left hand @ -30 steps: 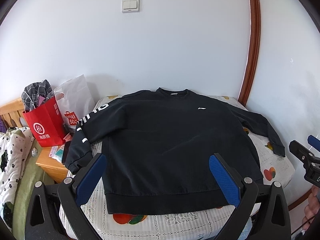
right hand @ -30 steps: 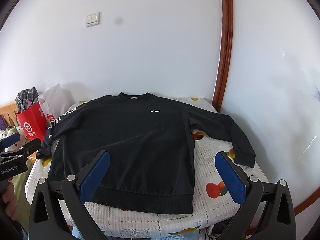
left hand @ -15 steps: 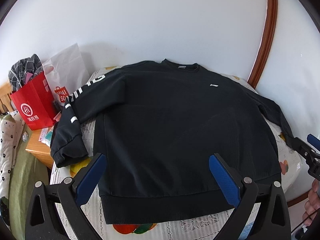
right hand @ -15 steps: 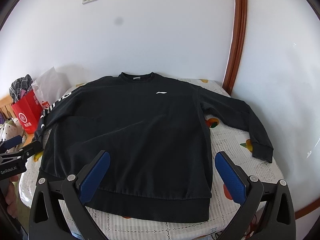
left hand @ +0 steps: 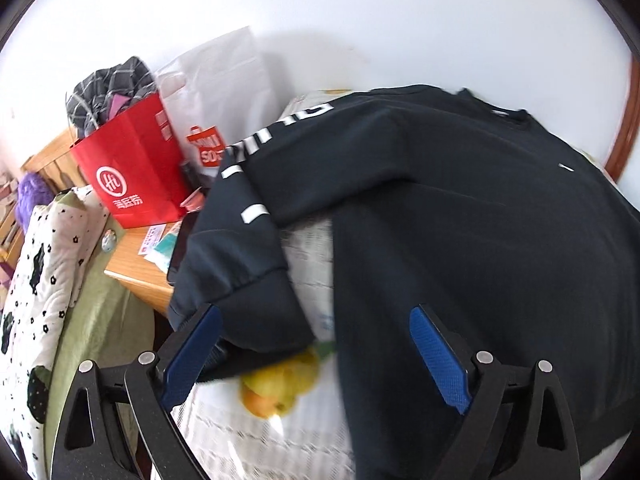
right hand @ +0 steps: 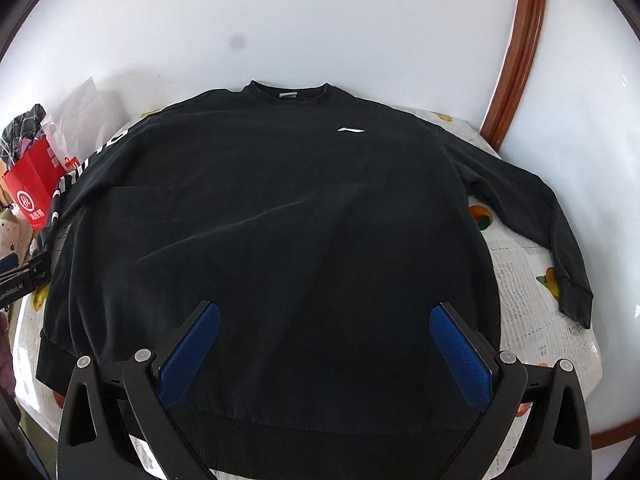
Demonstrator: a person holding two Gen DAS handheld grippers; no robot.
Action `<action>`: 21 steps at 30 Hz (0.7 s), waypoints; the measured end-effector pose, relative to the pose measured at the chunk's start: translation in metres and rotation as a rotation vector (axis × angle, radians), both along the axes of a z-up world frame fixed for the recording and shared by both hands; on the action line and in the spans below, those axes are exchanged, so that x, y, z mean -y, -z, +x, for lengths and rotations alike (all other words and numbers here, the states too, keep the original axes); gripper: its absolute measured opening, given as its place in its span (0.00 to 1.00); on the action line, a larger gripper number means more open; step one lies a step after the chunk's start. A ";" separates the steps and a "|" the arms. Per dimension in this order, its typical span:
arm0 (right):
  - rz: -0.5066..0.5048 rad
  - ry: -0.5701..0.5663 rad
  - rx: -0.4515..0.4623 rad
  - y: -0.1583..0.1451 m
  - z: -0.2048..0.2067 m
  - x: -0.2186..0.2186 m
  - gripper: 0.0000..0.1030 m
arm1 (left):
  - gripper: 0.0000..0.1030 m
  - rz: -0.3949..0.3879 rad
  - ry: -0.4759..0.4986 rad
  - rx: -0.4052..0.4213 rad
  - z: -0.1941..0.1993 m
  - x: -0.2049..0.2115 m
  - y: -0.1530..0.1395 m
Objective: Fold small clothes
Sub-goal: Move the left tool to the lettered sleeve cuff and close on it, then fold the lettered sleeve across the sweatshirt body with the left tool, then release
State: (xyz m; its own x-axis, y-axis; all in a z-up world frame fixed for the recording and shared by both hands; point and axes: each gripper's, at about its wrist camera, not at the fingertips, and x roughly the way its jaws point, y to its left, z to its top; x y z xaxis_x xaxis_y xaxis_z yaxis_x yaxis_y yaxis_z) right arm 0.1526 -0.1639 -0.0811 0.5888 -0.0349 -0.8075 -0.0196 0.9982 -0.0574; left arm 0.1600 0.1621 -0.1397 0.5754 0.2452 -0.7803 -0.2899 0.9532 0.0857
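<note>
fruit-print desk (right hand: 520,256) carries the flat black sweatshirt (right hand: 280,240); your left gripper (left hand: 316,356) has swung toward its left sleeve cuff (left hand: 240,300), jaws apart, and the right gripper (right hand: 326,354) hovers with jaws apart, so folding starts there.

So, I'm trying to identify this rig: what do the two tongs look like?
Both match. The left tongs and right tongs each have two black angular fingers with triangular cut-outs, silver round screws at the joints, and textured blue pads on the inner faces. The right-wrist view shows white lettering on the left tongs' side. No cables or sleeves show.
</note>
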 end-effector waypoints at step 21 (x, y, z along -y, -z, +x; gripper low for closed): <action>0.000 -0.059 -0.028 0.026 0.023 -0.011 1.00 | 0.07 0.016 -0.088 -0.022 0.021 -0.030 0.018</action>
State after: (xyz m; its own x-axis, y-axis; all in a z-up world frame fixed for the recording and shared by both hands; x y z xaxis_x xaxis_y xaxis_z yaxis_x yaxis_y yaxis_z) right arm 0.1758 -0.1526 -0.1067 0.5670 -0.0006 -0.8237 -0.0801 0.9952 -0.0559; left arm 0.1806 0.1916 -0.1578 0.5336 0.3068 -0.7881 -0.3705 0.9225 0.1082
